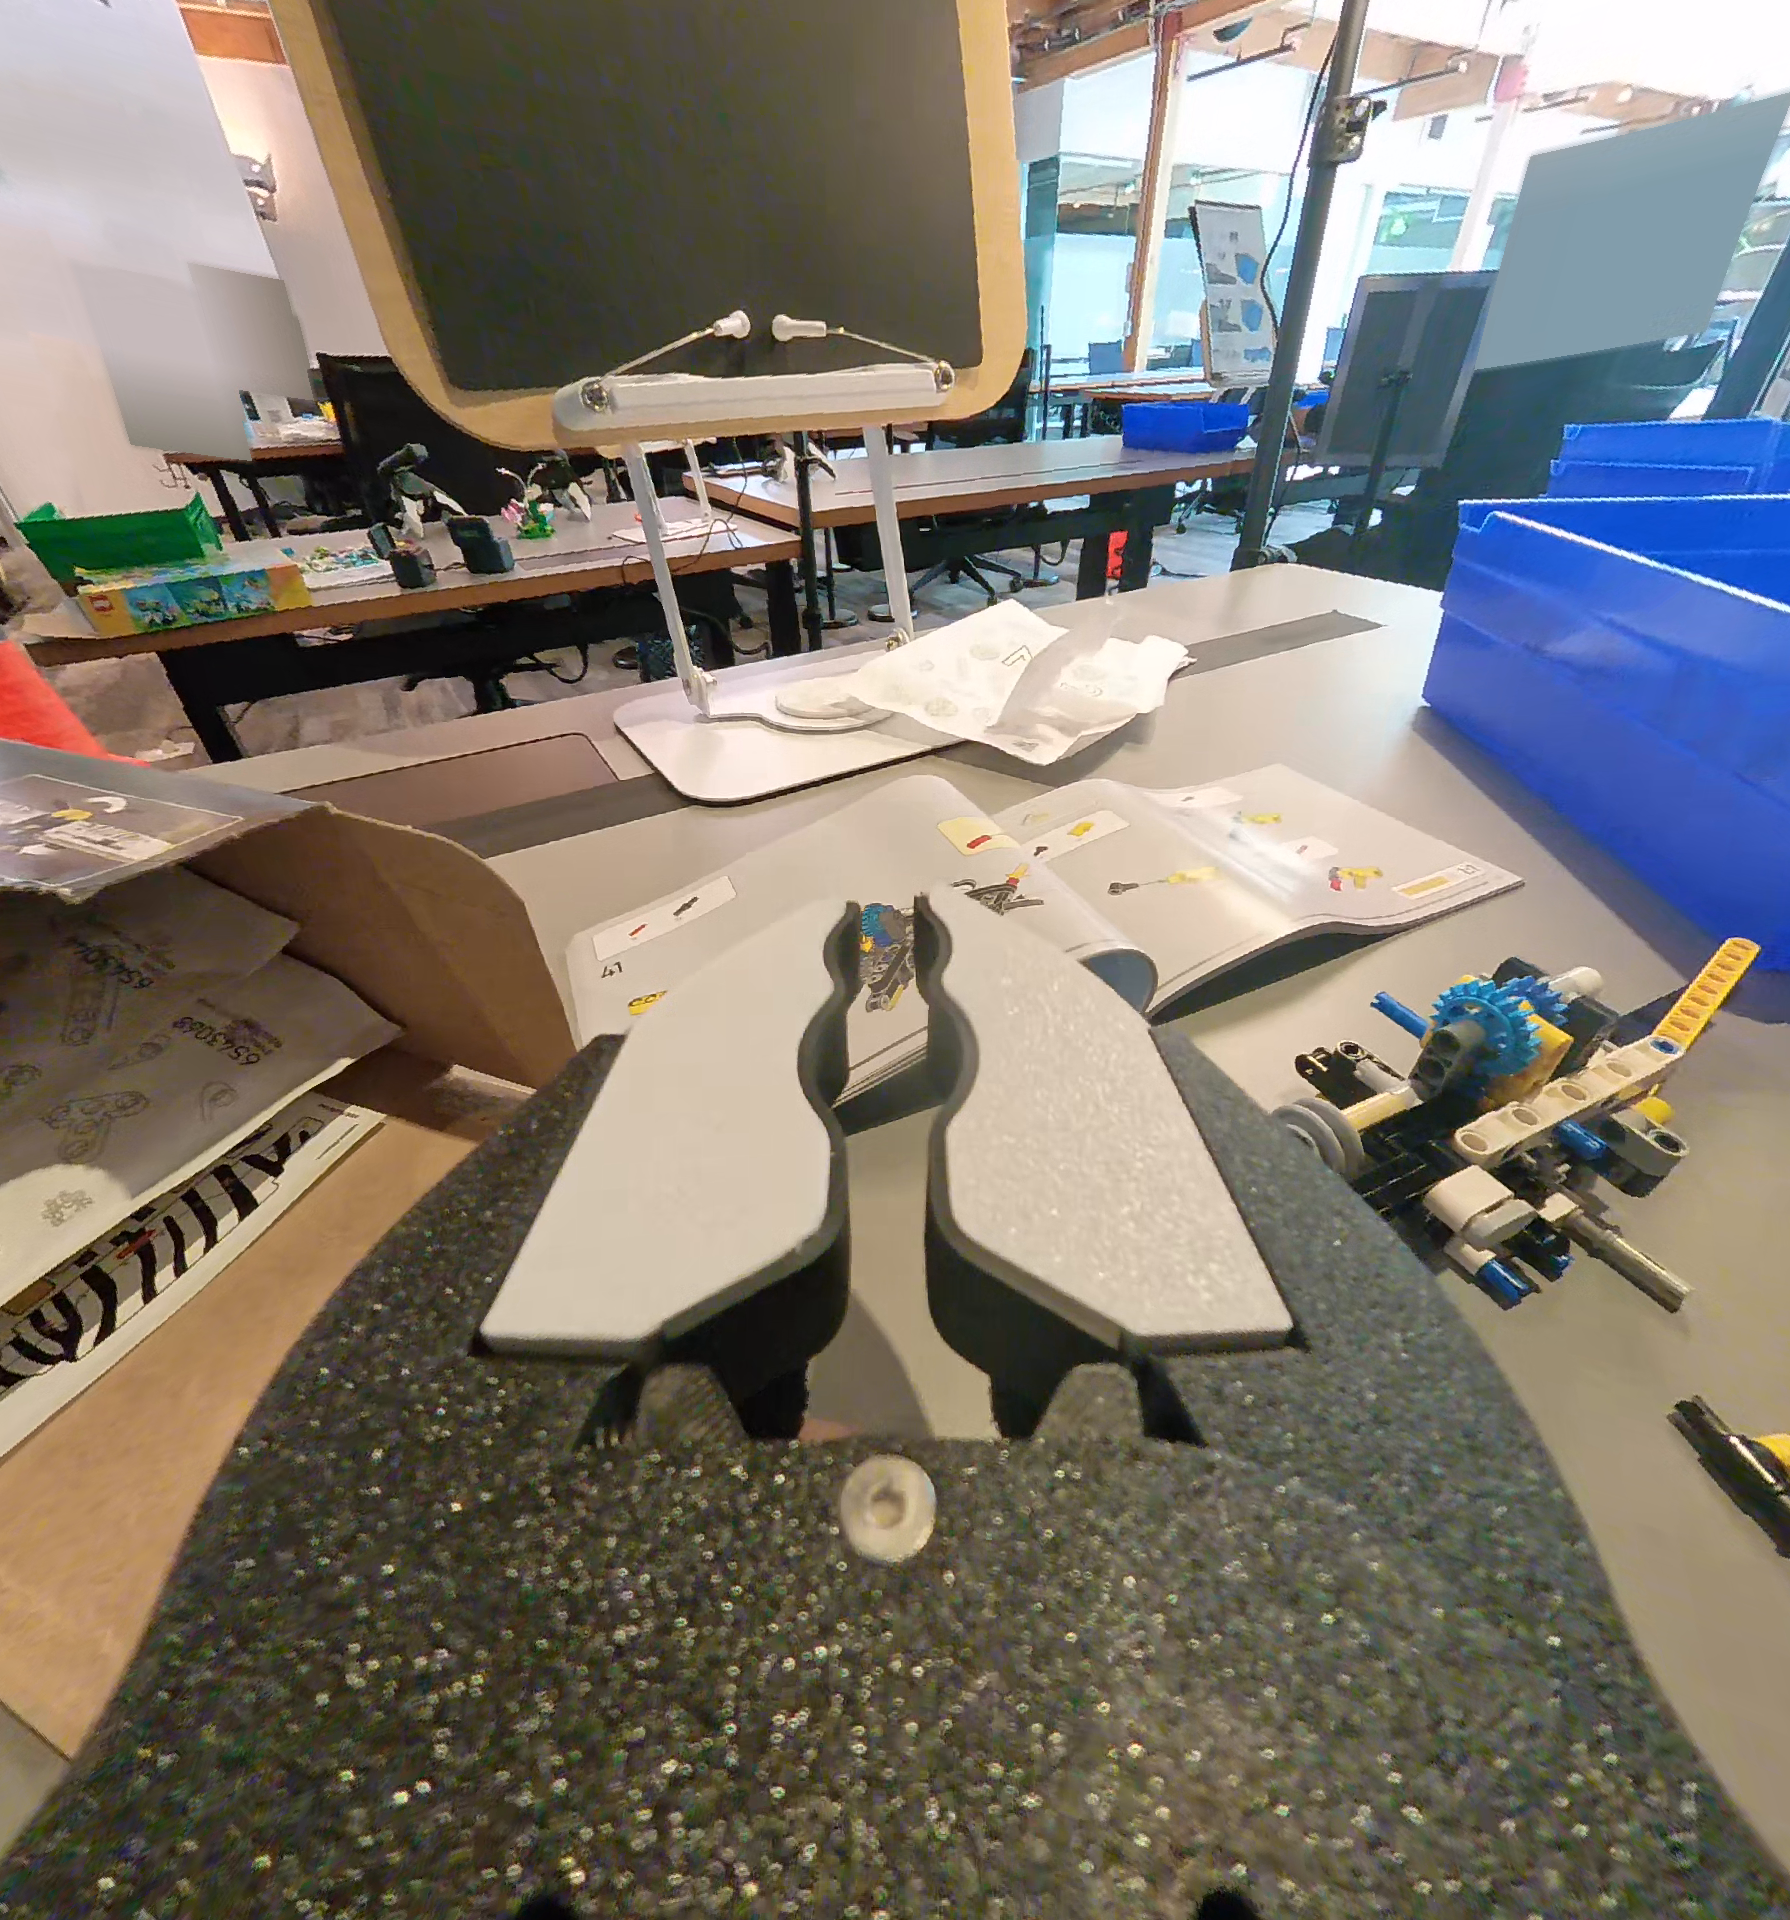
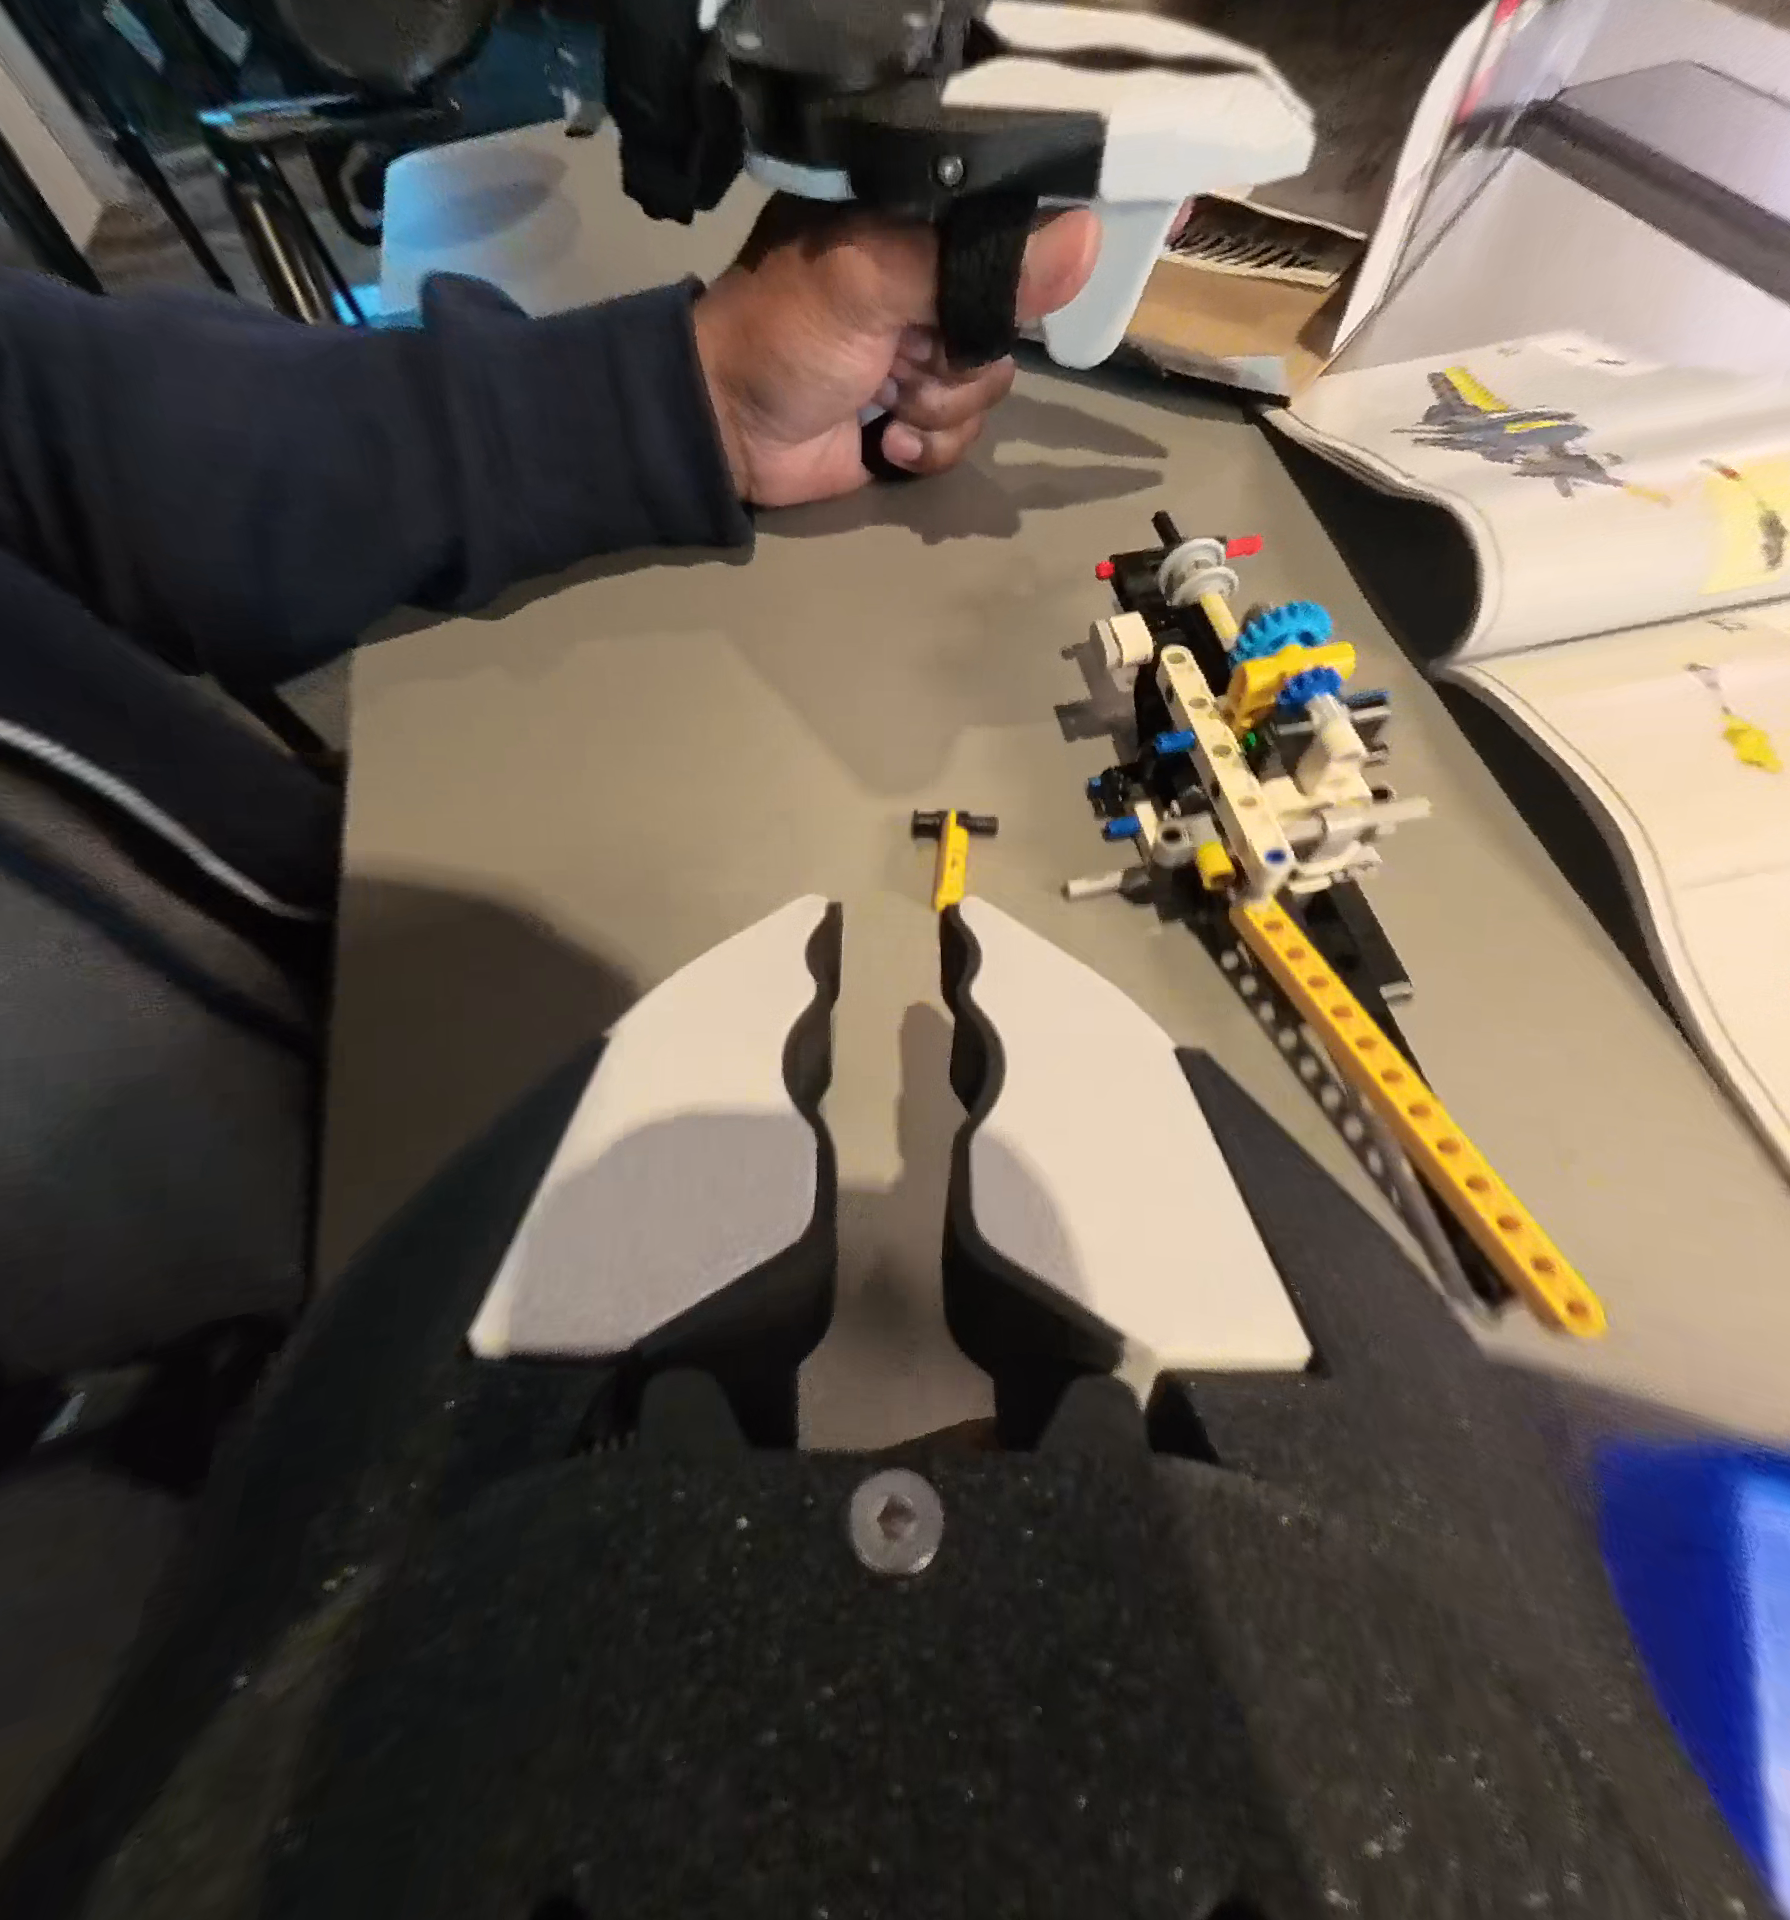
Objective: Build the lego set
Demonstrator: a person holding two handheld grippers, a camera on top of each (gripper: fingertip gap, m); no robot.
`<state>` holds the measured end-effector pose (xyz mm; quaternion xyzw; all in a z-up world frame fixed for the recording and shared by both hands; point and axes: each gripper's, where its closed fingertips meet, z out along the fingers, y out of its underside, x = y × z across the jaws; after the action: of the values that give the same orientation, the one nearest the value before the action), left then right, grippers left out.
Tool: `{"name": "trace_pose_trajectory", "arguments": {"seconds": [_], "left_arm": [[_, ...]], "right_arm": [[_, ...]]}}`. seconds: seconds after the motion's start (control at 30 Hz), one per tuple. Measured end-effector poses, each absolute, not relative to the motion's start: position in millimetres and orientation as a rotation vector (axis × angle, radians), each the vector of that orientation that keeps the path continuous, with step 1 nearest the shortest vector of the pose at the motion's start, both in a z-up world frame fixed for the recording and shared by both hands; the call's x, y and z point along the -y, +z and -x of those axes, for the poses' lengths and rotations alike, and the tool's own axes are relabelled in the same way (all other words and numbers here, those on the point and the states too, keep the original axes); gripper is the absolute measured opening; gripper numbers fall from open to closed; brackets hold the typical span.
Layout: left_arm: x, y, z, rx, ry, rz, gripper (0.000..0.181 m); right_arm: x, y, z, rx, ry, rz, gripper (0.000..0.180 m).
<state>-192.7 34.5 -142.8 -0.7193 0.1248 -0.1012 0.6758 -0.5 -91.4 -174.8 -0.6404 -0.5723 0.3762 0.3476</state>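
Observation:
The part-built lego model (image 1: 1483,1112), black, white, yellow with blue gears and a long yellow beam, lies on the grey table right of my left gripper (image 1: 886,920). That gripper is open a little and empty, held above the open instruction booklet (image 1: 1078,883). In the right wrist view the model (image 2: 1255,769) lies ahead to the right. A small yellow piece with a black cross pin (image 2: 951,852) lies just beyond my right gripper (image 2: 891,914), which is open and empty. The same piece shows in the left wrist view (image 1: 1774,1465).
Blue bins (image 1: 1649,665) stand at the right. A cardboard box with paper bags (image 1: 143,987) is at the left. A white stand (image 1: 756,665) with a dark board and an empty bag (image 1: 1026,675) stand behind the booklet. A person's hand (image 2: 849,384) holds the left gripper. The left gripper's tips are roughly 25 centimeters from the right gripper's.

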Motion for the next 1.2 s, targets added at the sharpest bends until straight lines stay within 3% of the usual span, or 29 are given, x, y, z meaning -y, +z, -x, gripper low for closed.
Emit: {"name": "trace_pose_trajectory", "arguments": {"seconds": [0.2,0.37,0.5,0.73,1.2], "left_arm": [[-35.6,-145.3,190.0,-0.299,-0.205,1.63,0.009],[-37.3,-148.9,186.3,-0.324,-0.181,1.65,0.009],[-37.9,-150.9,183.7,-0.345,-0.156,1.658,0.01],[-39.3,-153.3,181.9,-0.361,-0.143,1.67,0.01],[-39.7,-153.6,178.6,-0.382,-0.164,1.669,0.009]], "right_arm": [[96.0,-132.8,-74.0,1.5,1.024,1.691,0.016],[19.1,-104.2,-141.3,1.602,0.609,1.649,0.014],[-23.2,-127.1,-155.8,1.839,0.413,1.572,0.014],[-37.7,-182.8,-143.9,2.092,0.456,1.569,0.013],[-42.7,-205.7,-122.9,2.154,0.595,1.585,0.014]]}}
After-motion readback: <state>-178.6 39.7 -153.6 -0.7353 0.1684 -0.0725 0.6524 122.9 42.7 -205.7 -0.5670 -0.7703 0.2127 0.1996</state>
